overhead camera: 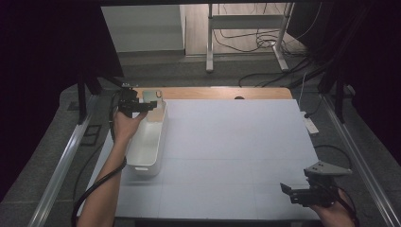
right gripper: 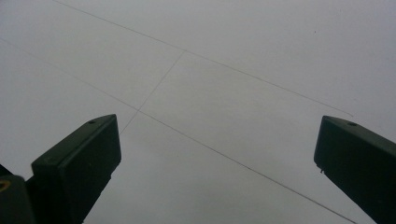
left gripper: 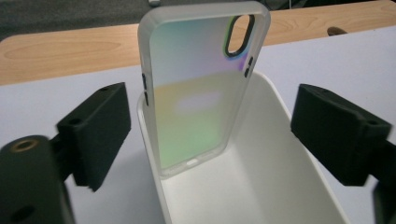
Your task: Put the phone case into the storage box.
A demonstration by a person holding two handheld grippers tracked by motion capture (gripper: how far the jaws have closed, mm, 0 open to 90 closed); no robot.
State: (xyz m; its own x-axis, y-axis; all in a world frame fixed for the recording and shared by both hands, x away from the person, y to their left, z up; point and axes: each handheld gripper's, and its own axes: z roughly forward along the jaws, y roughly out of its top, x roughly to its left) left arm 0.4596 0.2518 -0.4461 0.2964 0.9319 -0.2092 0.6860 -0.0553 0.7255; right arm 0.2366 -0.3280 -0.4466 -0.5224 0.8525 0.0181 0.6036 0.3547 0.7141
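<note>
Forearms enter from the bottom of the high view; nearest the camera is the right gripper [overhead camera: 295, 191], low at the table's near right corner, its jaws spread wide over bare surface, holding nothing. White table [overhead camera: 236, 142] covers most of the frame, faint seam lines across it; a wooden strip [overhead camera: 213, 92] runs along its far edge. White bin [overhead camera: 150, 137]: long, narrow, rounded corners, on the left side of the table, lengthwise away from the person. Left gripper [overhead camera: 147, 106] sits over the bin's far end, jaws parted, not clamping. Phone case [left gripper: 201, 93]: frosted, iridescent back, stands upright and slightly tilted, leaning against the bin's far end wall, its lower edge inside the bin, between the jaws but touching neither.
</note>
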